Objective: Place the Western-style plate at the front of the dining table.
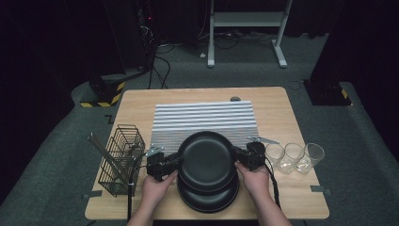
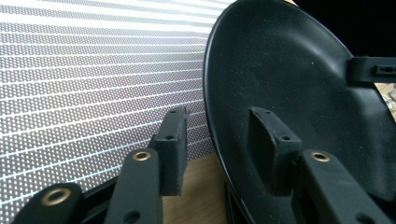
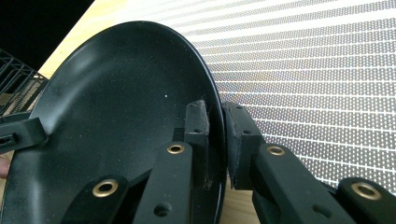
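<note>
Wooden surface: two black plates stacked near edge, top plate raised; three glasses right. Left claw apart astride rim; right claw clamped on rim.

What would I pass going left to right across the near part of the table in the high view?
Wire basket → left gripper → top black plate → right gripper → three clear glasses: first, second, third.

striped mat open ahead, wire basket left, glasses right
</note>
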`<act>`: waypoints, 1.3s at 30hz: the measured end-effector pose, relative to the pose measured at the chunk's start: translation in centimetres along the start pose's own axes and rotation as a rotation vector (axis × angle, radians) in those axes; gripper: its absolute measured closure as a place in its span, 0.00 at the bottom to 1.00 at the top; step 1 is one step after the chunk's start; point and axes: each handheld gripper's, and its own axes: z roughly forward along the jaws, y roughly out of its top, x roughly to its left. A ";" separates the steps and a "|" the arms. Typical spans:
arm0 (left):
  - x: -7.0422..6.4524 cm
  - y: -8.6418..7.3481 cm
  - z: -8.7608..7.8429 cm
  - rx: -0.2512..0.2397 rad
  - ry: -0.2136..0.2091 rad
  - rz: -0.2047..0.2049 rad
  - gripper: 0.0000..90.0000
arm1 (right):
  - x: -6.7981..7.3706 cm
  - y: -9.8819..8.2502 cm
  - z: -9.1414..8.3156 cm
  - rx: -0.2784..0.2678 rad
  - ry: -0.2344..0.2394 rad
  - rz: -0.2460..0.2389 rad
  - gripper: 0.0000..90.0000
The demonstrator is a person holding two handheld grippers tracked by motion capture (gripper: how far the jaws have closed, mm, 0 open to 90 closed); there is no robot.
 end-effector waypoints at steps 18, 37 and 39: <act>-0.6 -1.2 -0.1 0.017 -0.010 0.048 0.58 | -0.1 0.0 0.0 0.006 0.001 -0.015 0.89; -1.2 -1.6 0.0 0.000 0.008 0.075 0.68 | -0.1 0.0 -0.1 0.008 0.005 -0.017 0.89; -1.2 -1.6 0.0 -0.001 0.010 0.076 0.68 | -0.1 0.0 -0.1 0.009 0.004 -0.017 0.89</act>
